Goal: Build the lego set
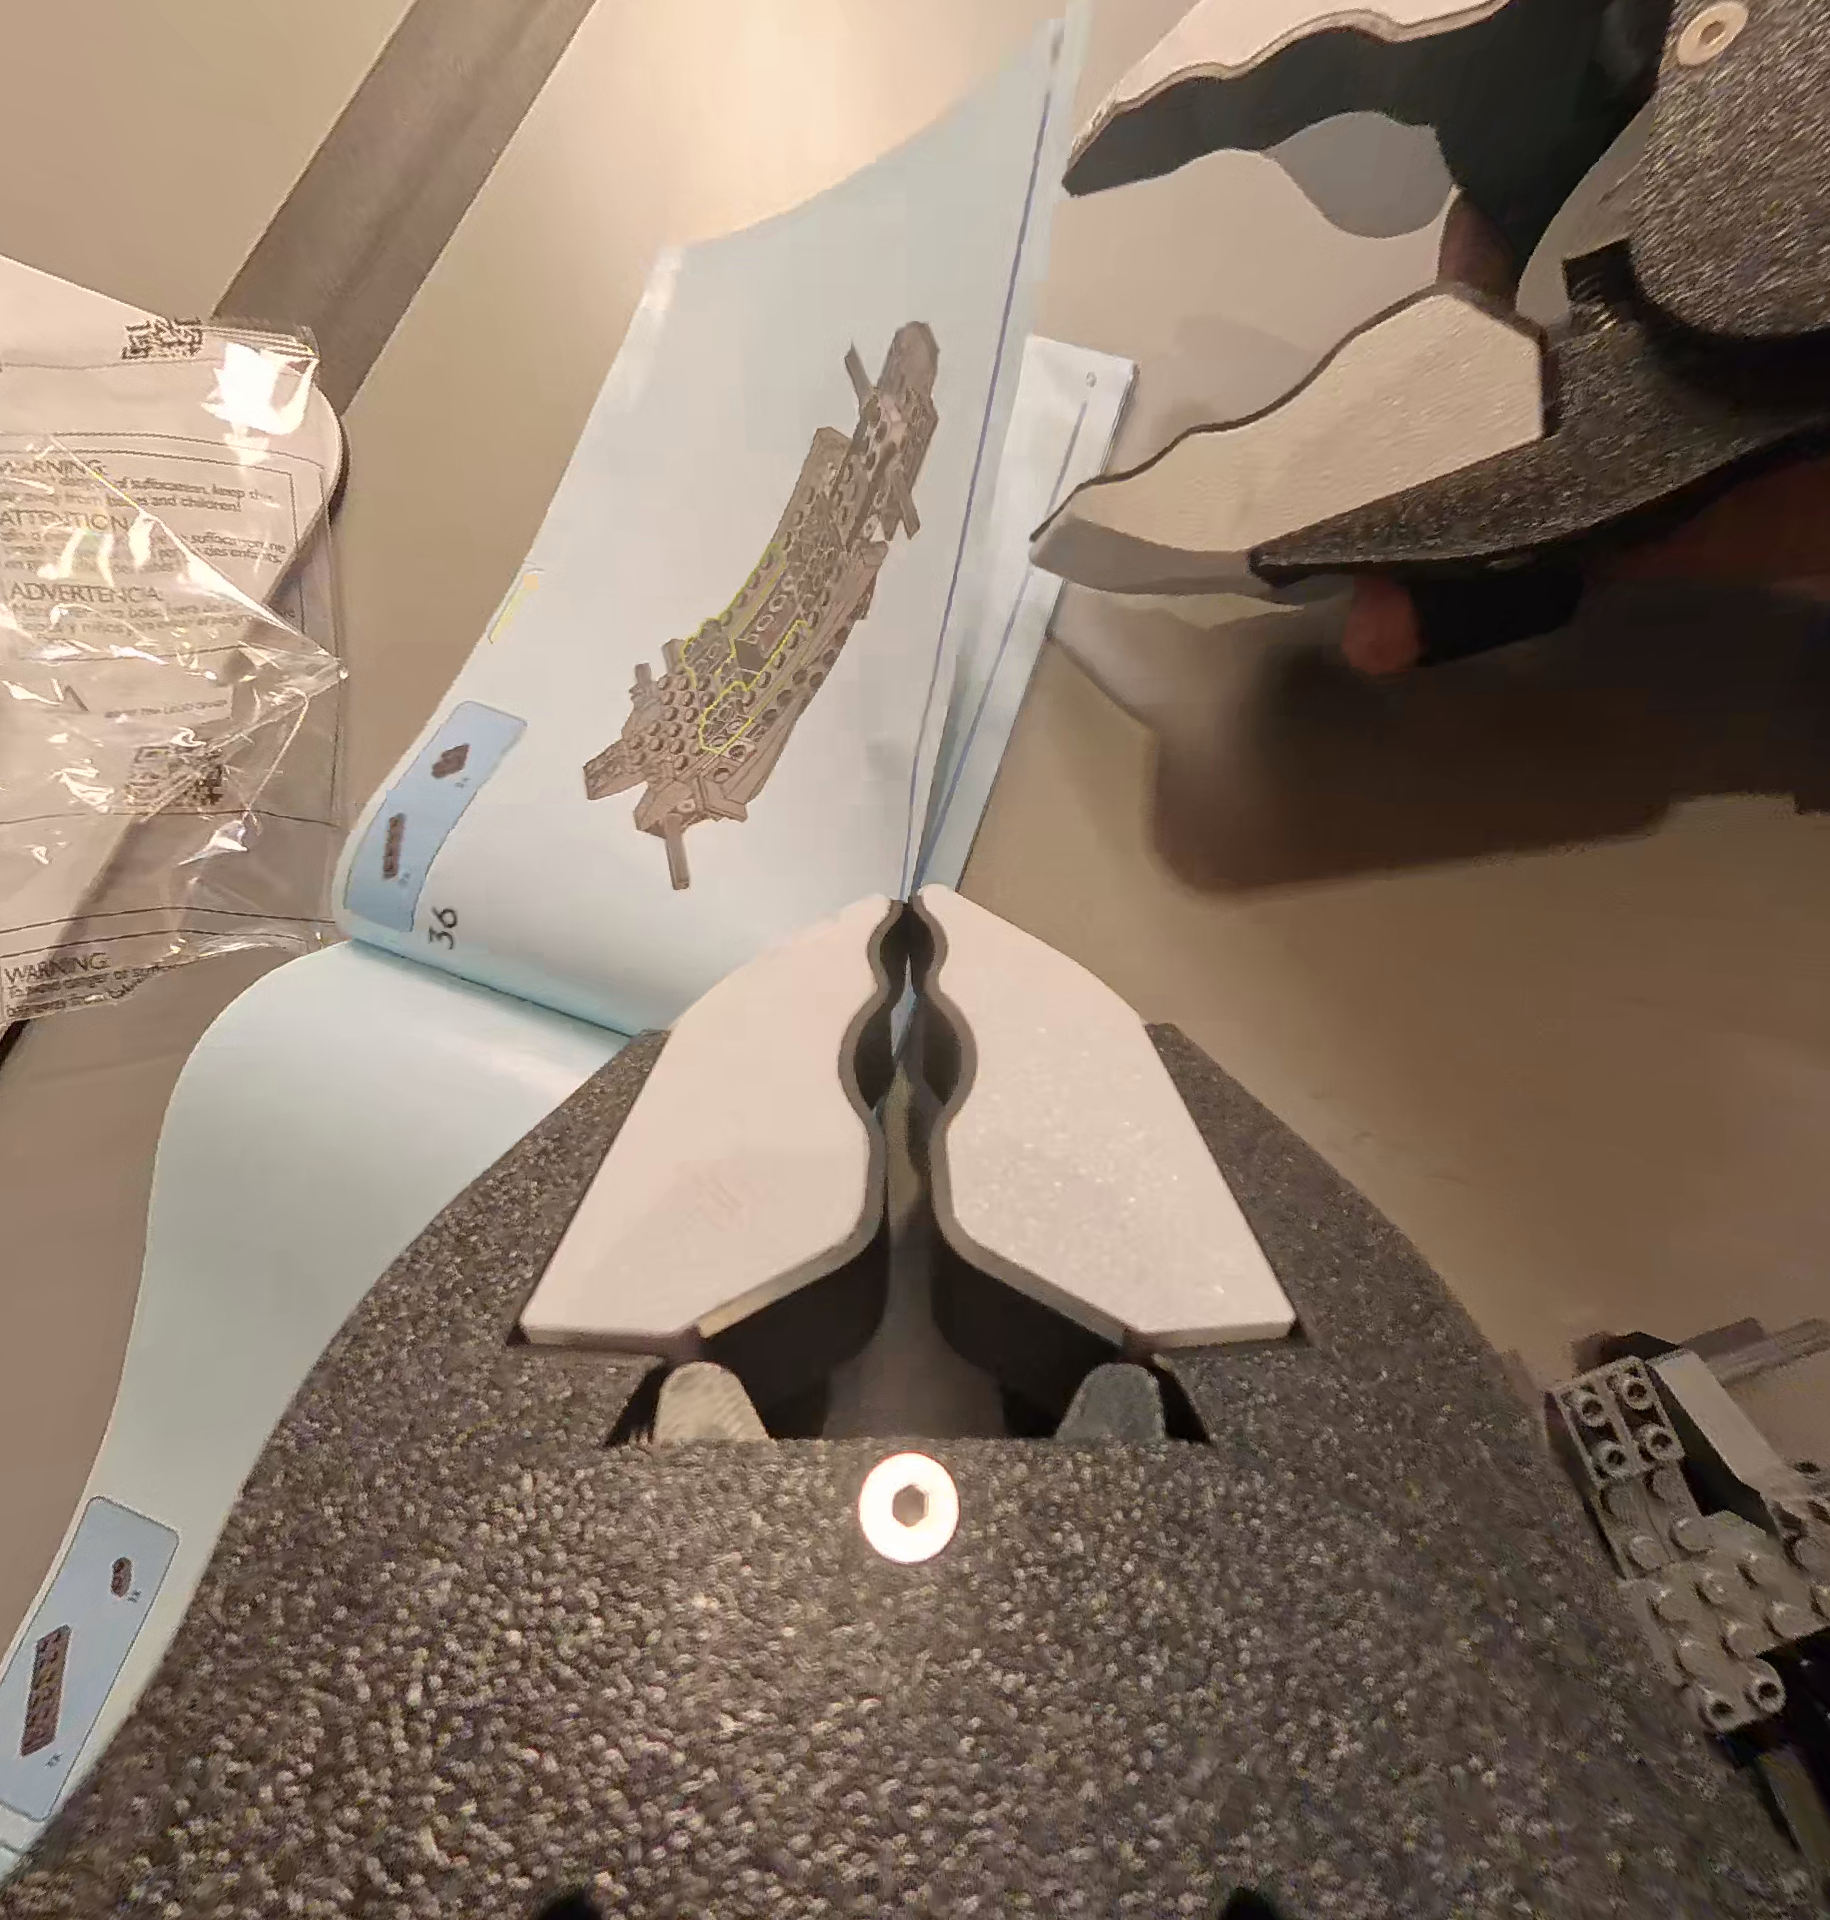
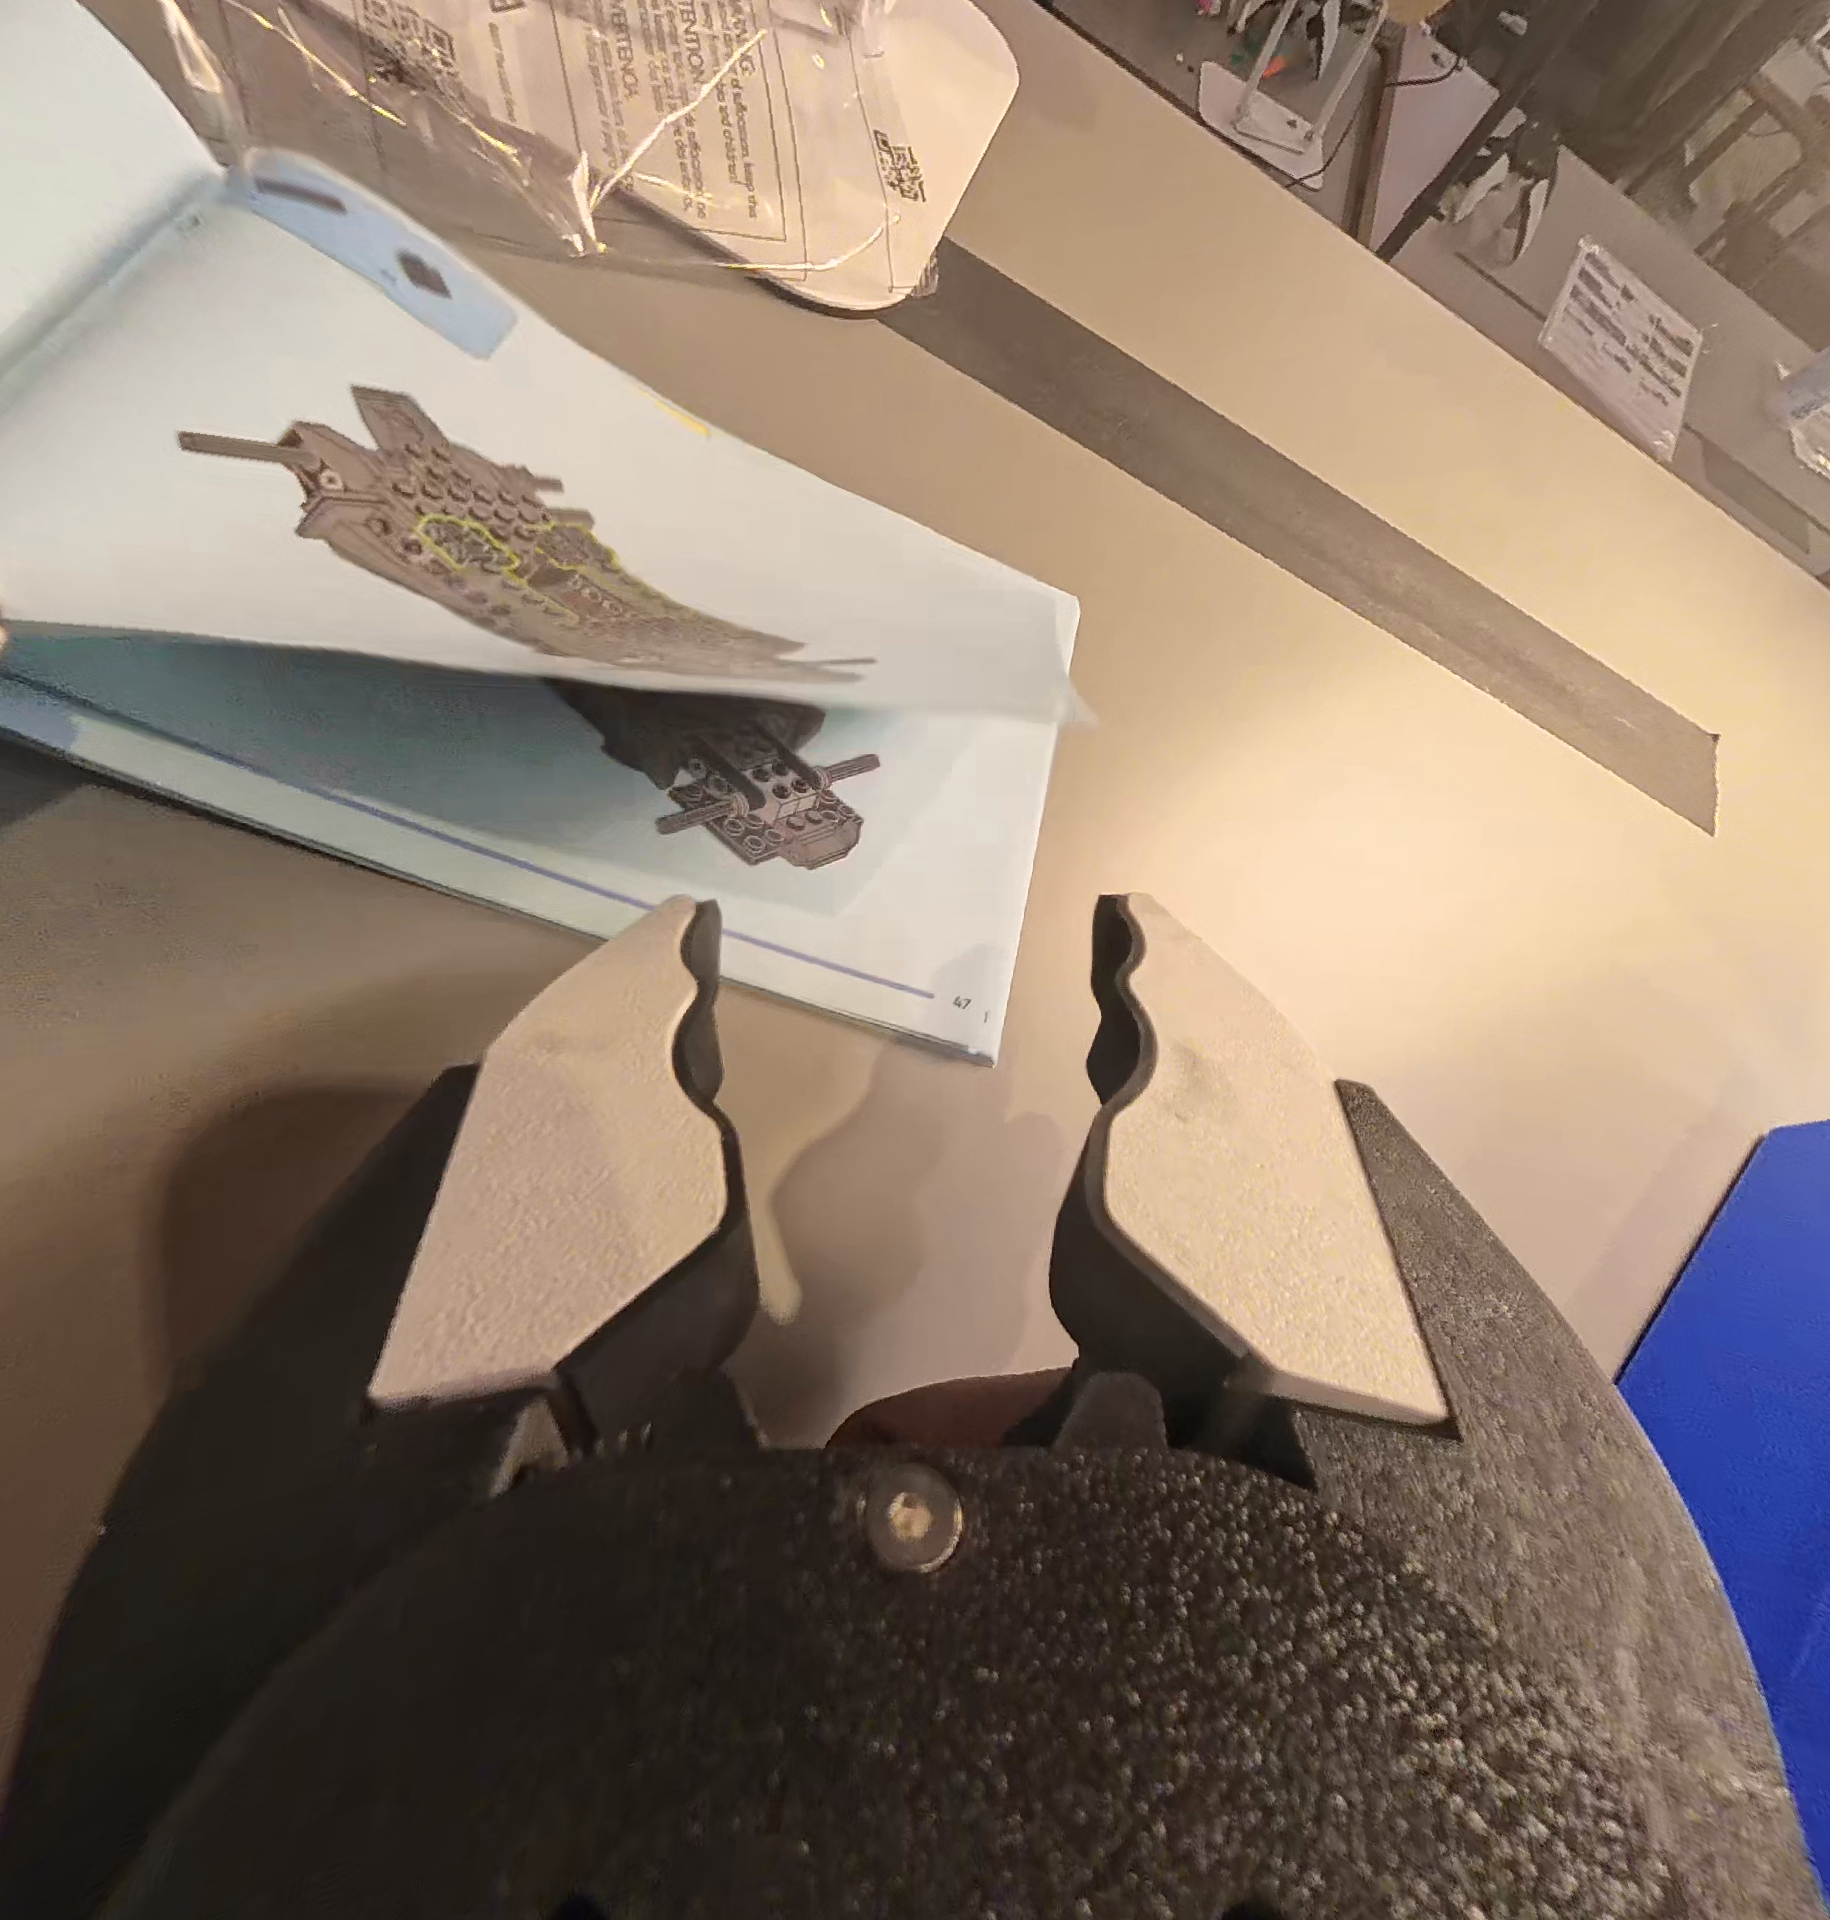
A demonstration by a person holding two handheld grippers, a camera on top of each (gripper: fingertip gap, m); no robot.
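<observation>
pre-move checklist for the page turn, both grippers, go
1. Left gripper shut on lifted page edge: ok.
2. One sheet only pinched: cannot tell.
3. Right gripper open, nothing between its fingers: ok.
4. Right gripper apart from the lifted page: ok.
5. Instruction booklet flat on table: ok.
6. Plastic bags off the booklet: cannot tell.
7. Brick model apart from the booklet: ok.

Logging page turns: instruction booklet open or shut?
Open: the instruction booklet lies spread on the table, one page lifted, pinched by the left gripper.
</observation>
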